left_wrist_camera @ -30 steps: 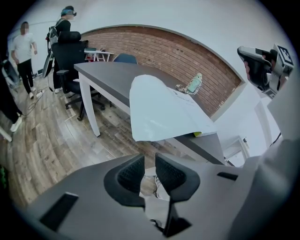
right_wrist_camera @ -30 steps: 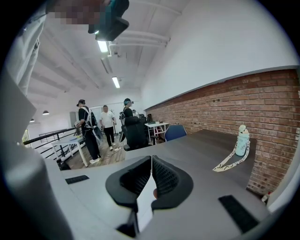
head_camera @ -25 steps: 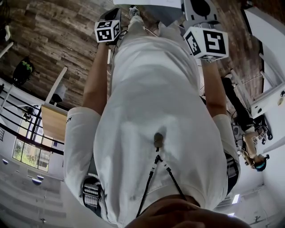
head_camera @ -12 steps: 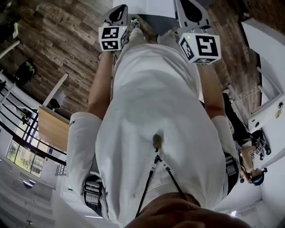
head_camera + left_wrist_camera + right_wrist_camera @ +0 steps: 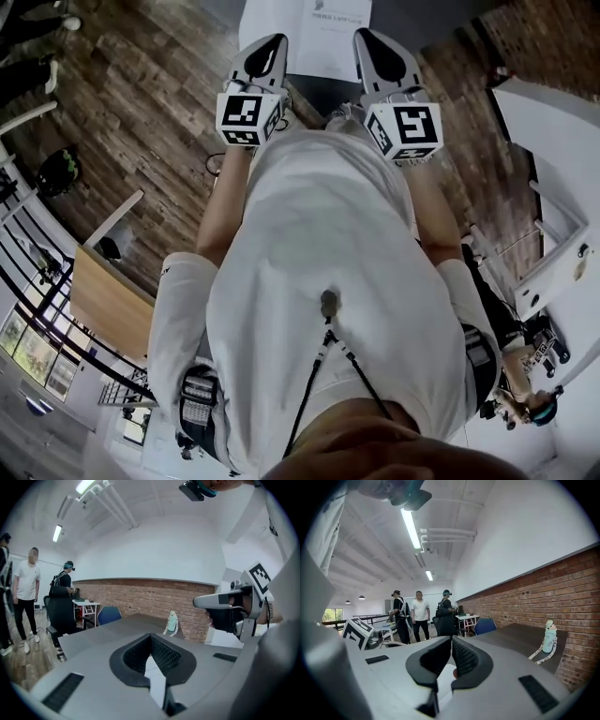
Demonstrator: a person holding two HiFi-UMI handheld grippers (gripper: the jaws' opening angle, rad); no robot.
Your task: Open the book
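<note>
Approach step. Left gripper [image 5: 265, 54] and right gripper [image 5: 377, 54], both clenched and empty, hover just short of the book [image 5: 314, 33], apparently closed on the table [image 5: 417, 17]. Next: descend to the book, part the jaws and catch the cover edge.

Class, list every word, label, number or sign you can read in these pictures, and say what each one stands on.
No text here is legible enough to quote.
Book: a short line of print near its far edge, too small to read.
Marker cubes: black-and-white square patterns only, no words.
Pale bottle: no label that can be read.
</note>
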